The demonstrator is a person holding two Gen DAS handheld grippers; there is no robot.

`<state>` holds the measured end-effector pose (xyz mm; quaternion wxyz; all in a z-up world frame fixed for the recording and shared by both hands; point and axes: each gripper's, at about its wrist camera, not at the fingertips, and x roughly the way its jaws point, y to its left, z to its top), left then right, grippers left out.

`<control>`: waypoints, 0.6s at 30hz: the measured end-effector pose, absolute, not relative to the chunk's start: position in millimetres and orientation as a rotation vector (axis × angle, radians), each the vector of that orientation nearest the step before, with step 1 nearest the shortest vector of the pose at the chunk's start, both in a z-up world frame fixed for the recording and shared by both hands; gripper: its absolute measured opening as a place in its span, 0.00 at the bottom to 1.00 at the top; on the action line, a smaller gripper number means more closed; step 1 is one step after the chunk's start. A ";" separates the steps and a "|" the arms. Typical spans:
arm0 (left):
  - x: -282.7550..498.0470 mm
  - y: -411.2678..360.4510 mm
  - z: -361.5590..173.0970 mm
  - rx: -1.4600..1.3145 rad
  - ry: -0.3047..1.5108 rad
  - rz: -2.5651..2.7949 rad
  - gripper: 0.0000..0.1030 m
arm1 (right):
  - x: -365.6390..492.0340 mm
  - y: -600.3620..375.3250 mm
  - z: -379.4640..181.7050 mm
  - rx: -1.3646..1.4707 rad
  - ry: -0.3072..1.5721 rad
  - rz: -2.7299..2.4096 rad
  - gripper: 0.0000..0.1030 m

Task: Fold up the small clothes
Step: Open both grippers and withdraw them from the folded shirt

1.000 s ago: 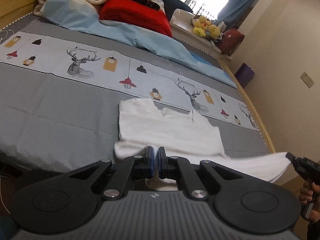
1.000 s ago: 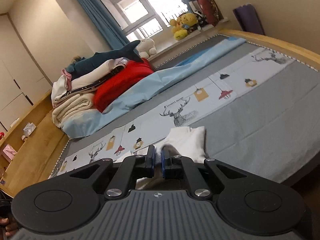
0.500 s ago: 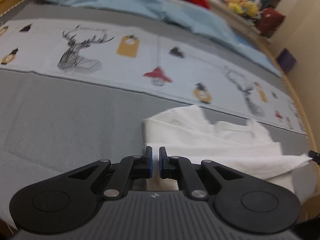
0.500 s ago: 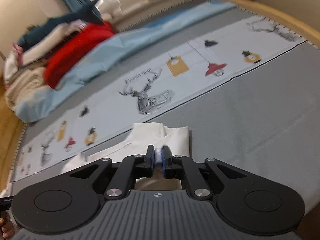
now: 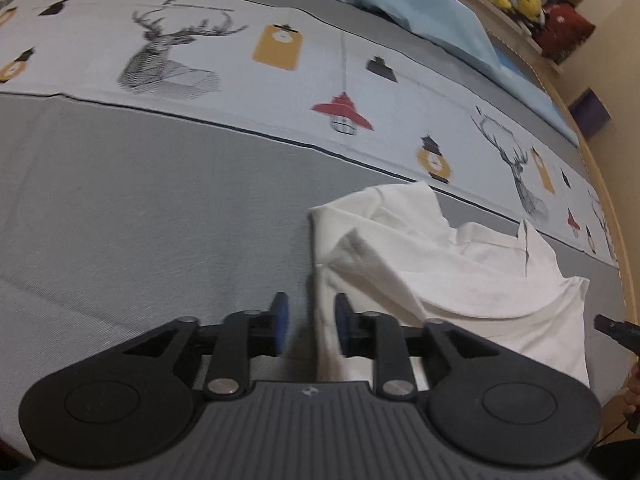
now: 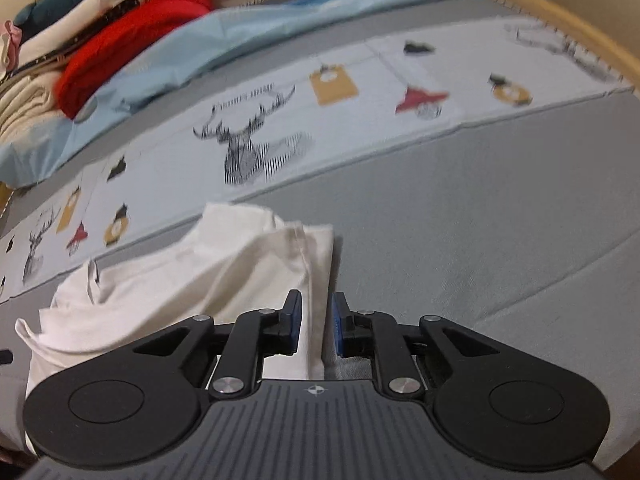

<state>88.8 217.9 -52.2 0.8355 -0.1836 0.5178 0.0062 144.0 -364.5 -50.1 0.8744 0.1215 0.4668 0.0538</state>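
Both grippers are found in the act of letting go. The jaws of the left gripper (image 5: 307,326) are opening: a second ago they were pinched shut on white cloth, and now a clear gap is seen between the blue pads, with the left edge of the white garment (image 5: 452,276) lying in that gap beside the right-hand pad and not pressed. The jaws of the right gripper (image 6: 316,326) are opening too, by a smaller amount; a strip of the garment's (image 6: 224,276) right edge is seen hanging between the pads, and a grip on it is no longer evident.

The hem, which was held lifted and stretched between the two grippers a second ago, is now laid over the body of the garment. The garment is found on the grey part of the bed cover (image 5: 160,216), in the lower right of the left wrist frame and the lower left of the right wrist frame, just below the printed deer band (image 5: 176,60).

A bottom-to-top fold is judged to be placed. The folded layer is seen rumpled and slanted, not flat, so smoothing or a further fold is judged to be needed. The pads are to be drawn clear without dragging the edges
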 end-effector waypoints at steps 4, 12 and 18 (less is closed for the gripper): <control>106.4 203.9 -62.0 -0.328 1.128 0.018 0.34 | 156.8 -357.4 -54.3 0.264 0.958 0.130 0.26; 134.0 194.2 -74.4 -0.311 1.155 0.011 0.35 | 187.5 -329.8 -69.6 0.195 0.983 0.177 0.33; 149.0 190.2 -79.1 -0.292 1.147 0.004 0.36 | 198.8 -321.8 -72.3 0.156 0.973 0.154 0.13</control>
